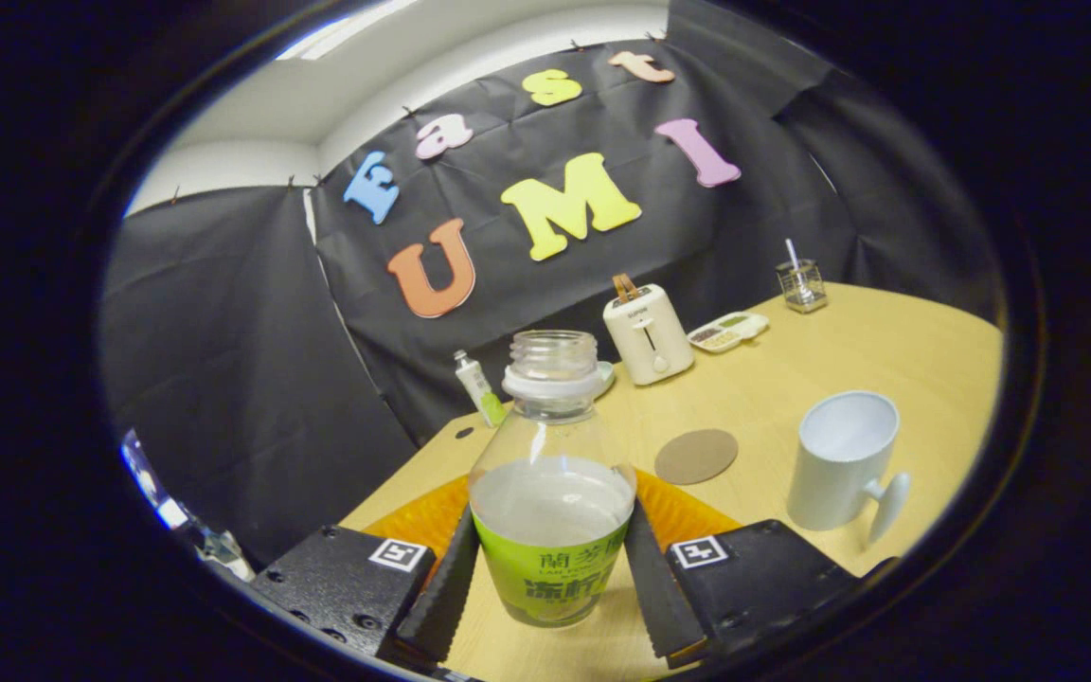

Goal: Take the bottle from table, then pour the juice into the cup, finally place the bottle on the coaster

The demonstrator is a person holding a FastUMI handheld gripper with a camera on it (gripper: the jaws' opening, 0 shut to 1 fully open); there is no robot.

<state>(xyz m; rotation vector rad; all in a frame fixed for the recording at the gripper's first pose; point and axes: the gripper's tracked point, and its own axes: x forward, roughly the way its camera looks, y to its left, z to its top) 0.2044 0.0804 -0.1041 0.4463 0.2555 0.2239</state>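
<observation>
Both black ridged fingers press the sides of the uncapped clear plastic bottle with a green label, holding it upright. Beyond the bottle, a round brown coaster lies on the pale wooden desk; the white handled cup stands beside that coaster.

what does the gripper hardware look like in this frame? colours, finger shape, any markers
The gripper has two black block-shaped bodies, each bearing a square black-and-white fiducial tag on its top face and small screw holes. Its fingers are long, flat, dark pads with ribbed, saw-toothed edges, and orange parts show behind them. No cables are visible.
</observation>
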